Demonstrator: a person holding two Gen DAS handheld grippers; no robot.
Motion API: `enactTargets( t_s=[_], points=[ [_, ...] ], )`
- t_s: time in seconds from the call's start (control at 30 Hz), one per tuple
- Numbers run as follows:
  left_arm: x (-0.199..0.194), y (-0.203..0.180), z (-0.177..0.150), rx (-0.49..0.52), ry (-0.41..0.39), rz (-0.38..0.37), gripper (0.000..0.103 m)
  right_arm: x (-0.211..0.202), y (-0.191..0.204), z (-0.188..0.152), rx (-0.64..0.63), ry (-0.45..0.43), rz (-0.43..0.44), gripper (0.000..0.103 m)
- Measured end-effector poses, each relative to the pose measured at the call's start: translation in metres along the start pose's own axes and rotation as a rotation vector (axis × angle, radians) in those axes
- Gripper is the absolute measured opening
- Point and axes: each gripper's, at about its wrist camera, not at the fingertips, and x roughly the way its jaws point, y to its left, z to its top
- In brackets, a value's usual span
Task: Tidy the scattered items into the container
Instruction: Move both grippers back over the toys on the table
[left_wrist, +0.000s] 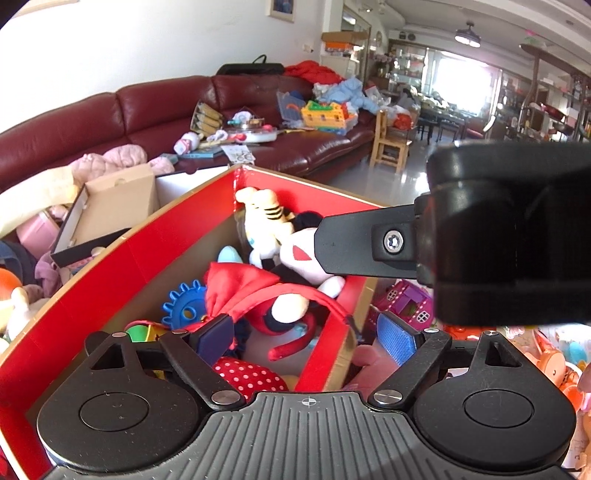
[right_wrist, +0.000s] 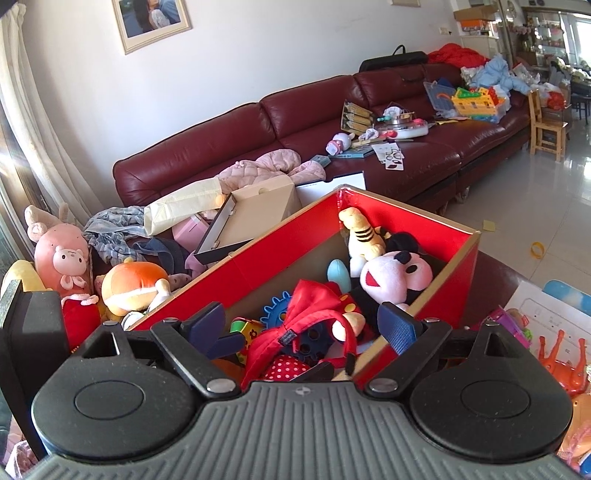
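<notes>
A red cardboard box (right_wrist: 280, 240) stands right below both grippers, full of toys. Inside lie a Mickey plush (right_wrist: 391, 277), a striped tiger plush (right_wrist: 362, 232), a blue gear (right_wrist: 275, 312) and a red backpack (right_wrist: 314, 302) with a polka-dot plush. My right gripper (right_wrist: 303, 328) hangs open over the box's near end, with nothing pressed between its pads. My left gripper (left_wrist: 306, 339) is also open, over the same box (left_wrist: 166, 251); the backpack (left_wrist: 240, 284) lies under it, not gripped. The right gripper's black housing (left_wrist: 509, 229) fills the right of the left wrist view.
A dark red sofa (right_wrist: 295, 122) strewn with toys and clothes runs behind. Left of the box lie an orange plush (right_wrist: 133, 284), a pink plush (right_wrist: 59, 254) and an open cardboard box (right_wrist: 251, 214). Orange plastic toys (right_wrist: 561, 362) and a pink toy house (left_wrist: 406, 302) sit to the right.
</notes>
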Motion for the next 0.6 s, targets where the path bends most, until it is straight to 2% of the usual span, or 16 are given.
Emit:
enactTargets(
  t_s=[0.37,0.6],
  points=[
    [-0.014,-0.022,-0.006,0.023,-0.034,0.002,0.095,-0.025,-0.027,-0.009,0.043,0.007,-0.041,0.095],
    [-0.017,-0.054,-0.018,0.139,-0.030,-0.029,0.095,-0.051,-0.053,-0.027,0.057,0.011,-0.096,0.097]
  ],
)
